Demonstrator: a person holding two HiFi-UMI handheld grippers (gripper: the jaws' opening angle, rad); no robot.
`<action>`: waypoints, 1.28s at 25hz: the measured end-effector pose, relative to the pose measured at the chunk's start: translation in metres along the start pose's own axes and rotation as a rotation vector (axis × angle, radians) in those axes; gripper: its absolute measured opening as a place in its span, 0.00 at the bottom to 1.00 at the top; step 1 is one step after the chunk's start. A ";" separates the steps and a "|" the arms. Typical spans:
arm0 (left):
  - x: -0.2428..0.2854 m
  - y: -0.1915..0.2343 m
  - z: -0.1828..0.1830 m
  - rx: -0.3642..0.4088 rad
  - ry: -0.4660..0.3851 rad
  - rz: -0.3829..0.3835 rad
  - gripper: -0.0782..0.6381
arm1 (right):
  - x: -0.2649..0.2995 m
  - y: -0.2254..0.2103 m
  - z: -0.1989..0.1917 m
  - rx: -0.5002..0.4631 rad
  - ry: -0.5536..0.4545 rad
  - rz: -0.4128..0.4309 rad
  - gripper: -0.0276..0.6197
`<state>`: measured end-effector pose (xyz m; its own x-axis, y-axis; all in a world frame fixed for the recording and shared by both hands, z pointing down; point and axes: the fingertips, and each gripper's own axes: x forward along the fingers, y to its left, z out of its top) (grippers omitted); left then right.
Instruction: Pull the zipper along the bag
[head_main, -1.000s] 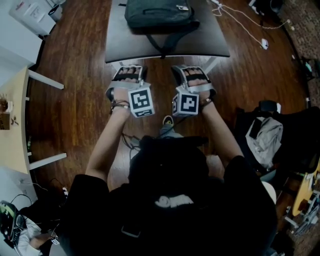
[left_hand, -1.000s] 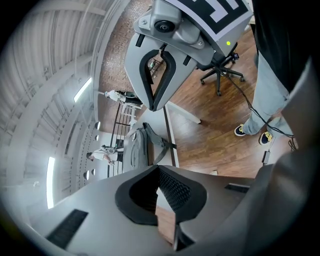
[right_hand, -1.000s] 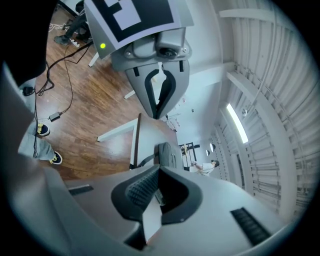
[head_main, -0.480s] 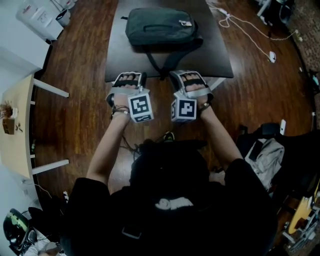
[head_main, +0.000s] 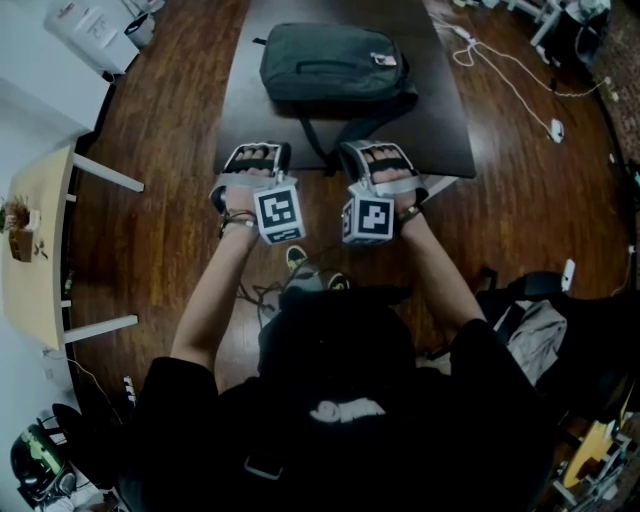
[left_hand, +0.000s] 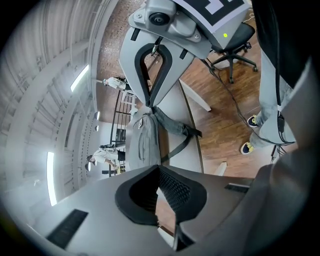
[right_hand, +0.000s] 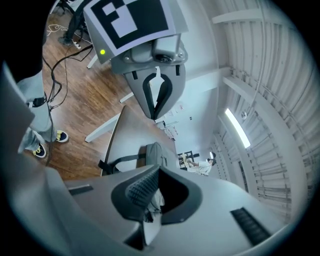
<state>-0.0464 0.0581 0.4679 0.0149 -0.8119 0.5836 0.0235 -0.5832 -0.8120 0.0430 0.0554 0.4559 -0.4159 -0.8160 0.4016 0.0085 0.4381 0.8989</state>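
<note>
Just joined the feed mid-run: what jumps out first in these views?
The dark bag lies flat on the far part of the dark table, its strap trailing toward the near edge. At that edge the left gripper and right gripper are side by side, jaws together on nothing, apart from the bag.

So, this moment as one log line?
left tongs: shut, empty | right tongs: shut, empty | dark grey fabric bag: untouched on dark table
</note>
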 end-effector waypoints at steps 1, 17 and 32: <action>0.003 0.002 -0.003 -0.005 0.002 -0.002 0.11 | 0.004 -0.002 0.001 -0.003 -0.003 0.000 0.06; 0.113 0.055 -0.037 -0.024 -0.057 -0.034 0.11 | 0.115 -0.034 -0.013 0.011 0.049 0.042 0.06; 0.184 0.104 -0.082 -0.002 -0.109 -0.033 0.11 | 0.202 -0.062 -0.003 0.032 0.112 0.065 0.06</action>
<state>-0.1236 -0.1540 0.4894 0.1231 -0.7846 0.6076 0.0242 -0.6097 -0.7923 -0.0386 -0.1379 0.4822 -0.3108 -0.8219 0.4773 0.0025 0.5015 0.8652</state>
